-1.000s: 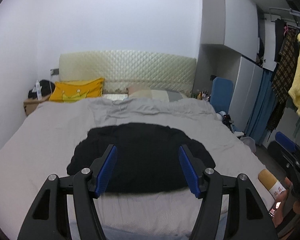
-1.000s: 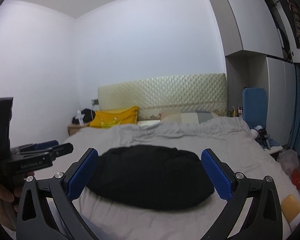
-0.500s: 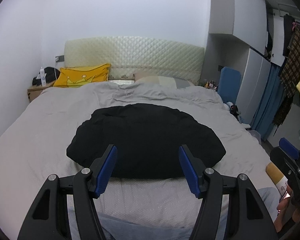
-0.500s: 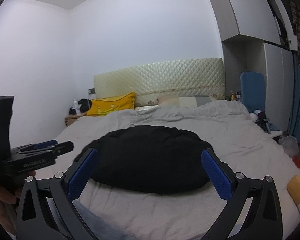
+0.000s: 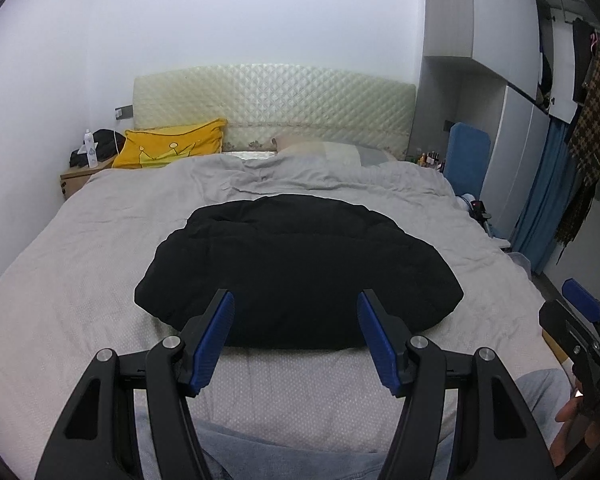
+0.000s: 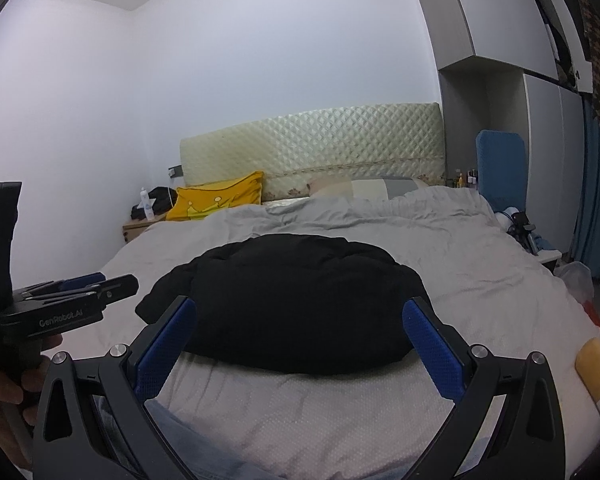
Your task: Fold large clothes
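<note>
Just black garment (image 5: 296, 272) ahead of tool (image 5: 296, 336)

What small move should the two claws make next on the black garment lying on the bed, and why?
Probably bring both claws forward and down to the near edge of the black garment. The left claw and right claw are both open and empty, short of the garment, which lies in a rounded heap on the grey bedcover.

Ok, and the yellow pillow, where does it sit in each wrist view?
Left wrist view: the yellow pillow sits upper left, at the head of the bed, left of centre against the headboard.
Right wrist view: the yellow pillow sits left of centre, mid-height, at the headboard's left end.
Shared landmark: the black garment lying on the bed in front of both grippers.
</note>
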A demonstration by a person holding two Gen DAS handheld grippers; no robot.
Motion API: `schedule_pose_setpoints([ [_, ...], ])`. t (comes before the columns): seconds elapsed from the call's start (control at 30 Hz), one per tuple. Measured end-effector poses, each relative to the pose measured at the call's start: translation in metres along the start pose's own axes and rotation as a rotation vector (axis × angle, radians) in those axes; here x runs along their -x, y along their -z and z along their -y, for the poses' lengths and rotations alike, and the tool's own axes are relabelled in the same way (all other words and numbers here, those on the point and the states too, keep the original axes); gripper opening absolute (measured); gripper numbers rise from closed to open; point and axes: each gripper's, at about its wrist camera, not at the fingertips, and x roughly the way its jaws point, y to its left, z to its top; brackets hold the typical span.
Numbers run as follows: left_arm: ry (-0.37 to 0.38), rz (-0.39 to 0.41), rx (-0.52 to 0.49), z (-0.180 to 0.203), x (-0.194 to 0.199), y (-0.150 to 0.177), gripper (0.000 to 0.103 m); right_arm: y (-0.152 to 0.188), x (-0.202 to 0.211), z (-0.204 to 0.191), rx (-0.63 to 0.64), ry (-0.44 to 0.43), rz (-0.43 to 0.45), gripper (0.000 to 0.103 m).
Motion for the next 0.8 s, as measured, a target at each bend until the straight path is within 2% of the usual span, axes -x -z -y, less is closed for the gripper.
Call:
schedule_pose_setpoints([
  [0.23, 0.001, -0.003, -0.002, 0.0007, -0.0008, 0.0009, 0.065, 0.0021, 0.0019, 0.0009, -0.007, 0.005, -0.002, 0.103],
  [0.37, -0.023, -0.015, -0.016, 0.0021, -0.0060, 0.0017, 0.065, 0.0034, 0.0005, 0.0014, -0.007, 0.013, -0.005, 0.103],
  [0.8, -0.004, -0.011, -0.006, 0.0042, -0.0035, 0.0056, 0.065, 0.0067, -0.0007, 0.0067, -0.021, 0.025, -0.018, 0.103],
])
